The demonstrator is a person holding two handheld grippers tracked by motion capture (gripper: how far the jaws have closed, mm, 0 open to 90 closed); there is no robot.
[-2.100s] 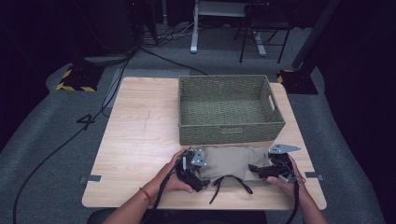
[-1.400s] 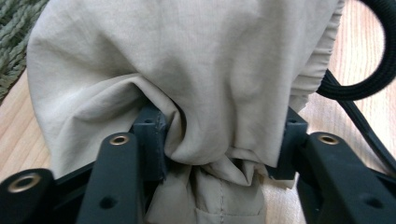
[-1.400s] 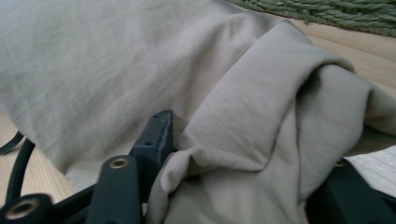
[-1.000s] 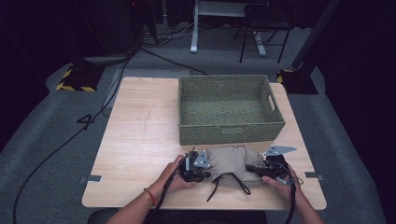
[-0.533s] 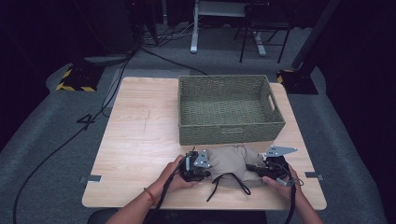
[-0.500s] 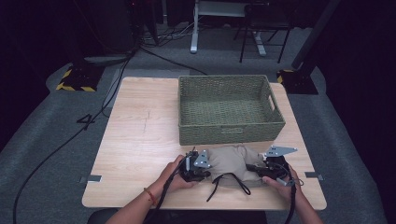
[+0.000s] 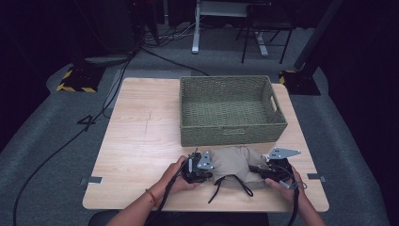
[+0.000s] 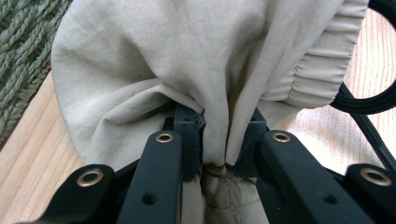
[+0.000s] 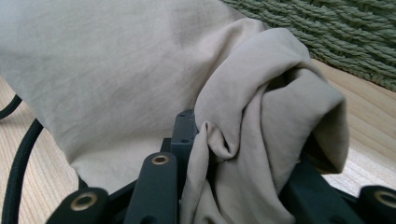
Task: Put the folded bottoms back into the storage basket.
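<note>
My left tongs [image 7: 203, 165] are clamped on a bunched fold of the beige cloth [image 7: 234, 161], the fabric pinched between the two black jaws in the left gripper view; those jaws have just been closing on it. The cloth lies on the table [image 7: 141, 141] near the front edge, crumpled between my two hands, with its black drawstring [image 7: 230, 183] looping toward me, just short of the edge. To the left of my left hand [image 7: 174, 176] I have a wide stretch of bare wood running out to the table's left edge. Directly behind the cloth, the green woven basket [image 7: 230, 136] stands with its front wall just beside the fabric, so there is little room that way. My right tongs [image 7: 264, 169] are clamped on the cloth's other end, a thick fold wedged between the jaws, which have likewise just been closing. Right of them, a narrow strip of wood remains before the table's right edge.
</note>
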